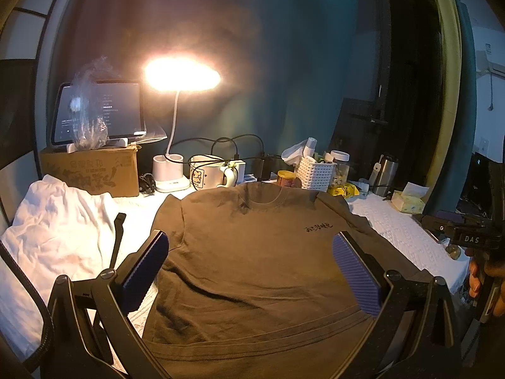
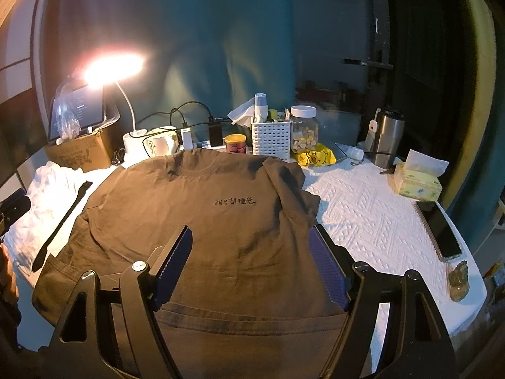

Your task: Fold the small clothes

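Note:
A brown T-shirt (image 1: 252, 262) with small black lettering on the chest lies spread flat, front up, on the white quilted table cover; it also shows in the right wrist view (image 2: 205, 227). Its right sleeve is folded in over the shoulder. My left gripper (image 1: 251, 252) is open and empty, hovering above the shirt's lower middle. My right gripper (image 2: 251, 252) is open and empty, above the shirt's lower right part near the hem. The right gripper's body (image 1: 467, 237) shows at the right edge of the left wrist view.
A white garment (image 1: 60, 230) and a black strap (image 1: 117, 240) lie to the left. At the back stand a lit lamp (image 1: 181, 74), cardboard box (image 1: 91, 173), mug (image 1: 205, 175), white basket (image 2: 271, 139), jar (image 2: 303, 129) and steel flask (image 2: 386, 137). A tissue pack (image 2: 418, 183), phone (image 2: 440, 229) and figurine (image 2: 459, 281) lie on the right.

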The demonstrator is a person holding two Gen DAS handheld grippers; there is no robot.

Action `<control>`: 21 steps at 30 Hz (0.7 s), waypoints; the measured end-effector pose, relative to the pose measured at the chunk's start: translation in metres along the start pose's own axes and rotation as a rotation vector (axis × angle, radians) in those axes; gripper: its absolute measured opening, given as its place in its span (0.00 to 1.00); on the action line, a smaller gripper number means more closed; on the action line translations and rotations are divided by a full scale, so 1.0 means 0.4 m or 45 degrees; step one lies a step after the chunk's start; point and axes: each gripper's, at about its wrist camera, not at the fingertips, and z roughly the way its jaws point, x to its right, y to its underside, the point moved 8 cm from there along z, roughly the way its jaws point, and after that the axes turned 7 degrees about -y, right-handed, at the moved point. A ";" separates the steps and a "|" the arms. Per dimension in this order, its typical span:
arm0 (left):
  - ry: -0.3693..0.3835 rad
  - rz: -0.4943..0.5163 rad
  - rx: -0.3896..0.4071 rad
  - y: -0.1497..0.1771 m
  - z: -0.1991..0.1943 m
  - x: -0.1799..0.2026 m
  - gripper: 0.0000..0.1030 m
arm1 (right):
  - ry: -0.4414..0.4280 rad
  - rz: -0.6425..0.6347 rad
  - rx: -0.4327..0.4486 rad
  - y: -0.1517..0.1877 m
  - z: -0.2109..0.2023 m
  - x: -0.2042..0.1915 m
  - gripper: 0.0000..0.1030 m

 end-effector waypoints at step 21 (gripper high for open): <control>0.029 -0.004 -0.062 -0.010 0.056 0.009 0.99 | 0.018 0.026 -0.041 -0.020 0.036 0.025 0.77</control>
